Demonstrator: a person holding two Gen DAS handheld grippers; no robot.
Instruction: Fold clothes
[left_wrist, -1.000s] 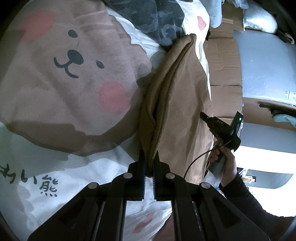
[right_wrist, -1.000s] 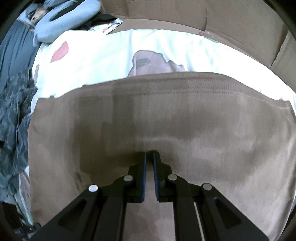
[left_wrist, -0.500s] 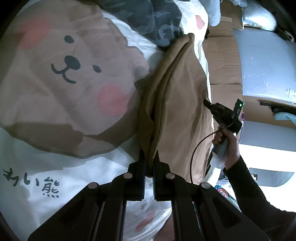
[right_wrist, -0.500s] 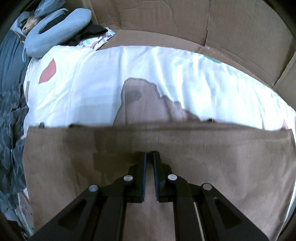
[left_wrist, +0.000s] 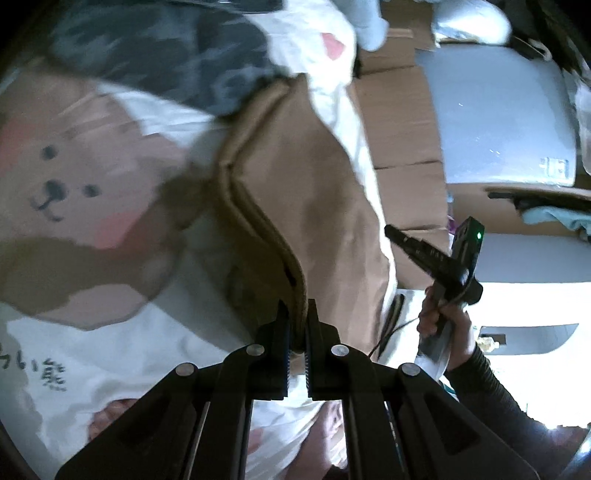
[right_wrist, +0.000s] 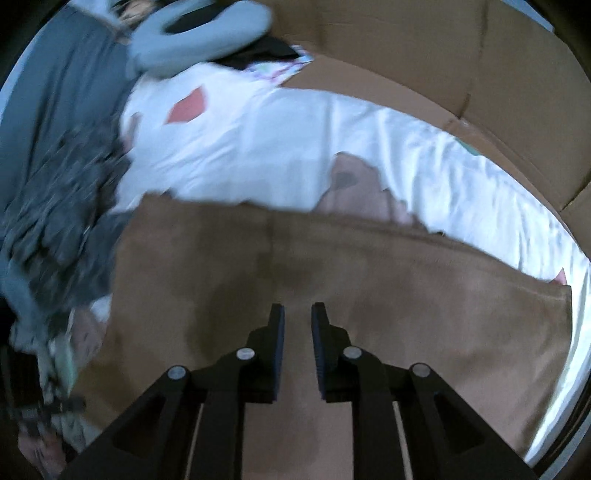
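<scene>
Brown cloth, a soft garment (left_wrist: 325, 192), lies spread on a white bedsheet (left_wrist: 110, 350) printed with a bear's face, and one thick folded edge of it rises into the left gripper (left_wrist: 297, 314), whose jaws are clamped tight on that edge. The right gripper (right_wrist: 297, 317) hangs over the flat middle of the same garment; its jaws are opening, with nothing between the pads, only brown fabric lying below them. In the left wrist view the person's hand (left_wrist: 443, 314) shows holding that right gripper's handle, above the garment's far side.

The step in hand looks like the end of one fold: a side has been laid down and let go (by the right), while the left has yet to set its edge down. The next move likely calls for lowering that pinched edge flat and square with the layer under it, then releasing it without dragging the cloth askew.

Outward from the garment, a dark patterned garment (right_wrist: 62, 206) lies heaped at one end of the sheet. Cardboard panels (right_wrist: 443, 55) stand along the bed's edge, and a pale grey-blue cushion (right_wrist: 199, 33) rests beyond.
</scene>
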